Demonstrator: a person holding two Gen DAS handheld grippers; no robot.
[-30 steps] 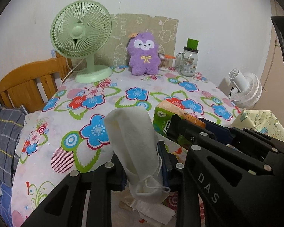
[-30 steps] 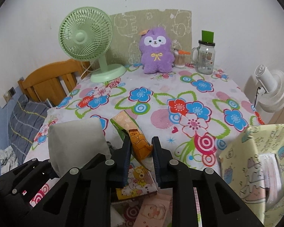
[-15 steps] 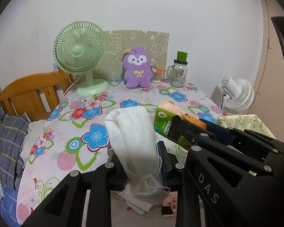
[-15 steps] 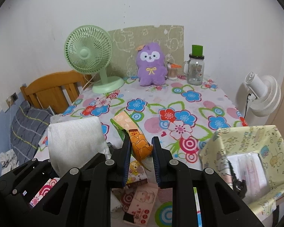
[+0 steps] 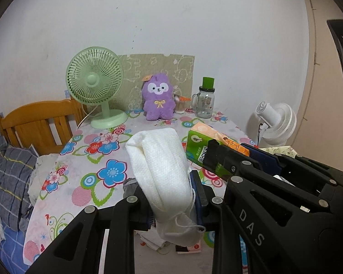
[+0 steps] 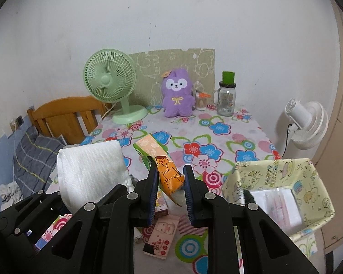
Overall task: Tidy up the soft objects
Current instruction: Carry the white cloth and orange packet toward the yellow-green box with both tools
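- Left gripper (image 5: 171, 202): fingers pinching a folded white cloth (image 5: 162, 164), held above the floral table (image 5: 89, 159).
- Right gripper (image 6: 170, 189): fingers pinching an orange-and-green tissue pack (image 6: 162, 164), also off the table.
- Yellow patterned box (image 6: 308, 178): open, at the table's right edge, just beside the right gripper.
- Far edge: green fan (image 5: 95, 84), purple plush (image 5: 158, 99), jar (image 5: 205, 102).

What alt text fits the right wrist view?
The right hand-held gripper is shut on an orange-and-green tissue pack above a floral tablecloth. The left hand-held gripper beside it holds a white folded cloth; a yellow fabric bin sits right.
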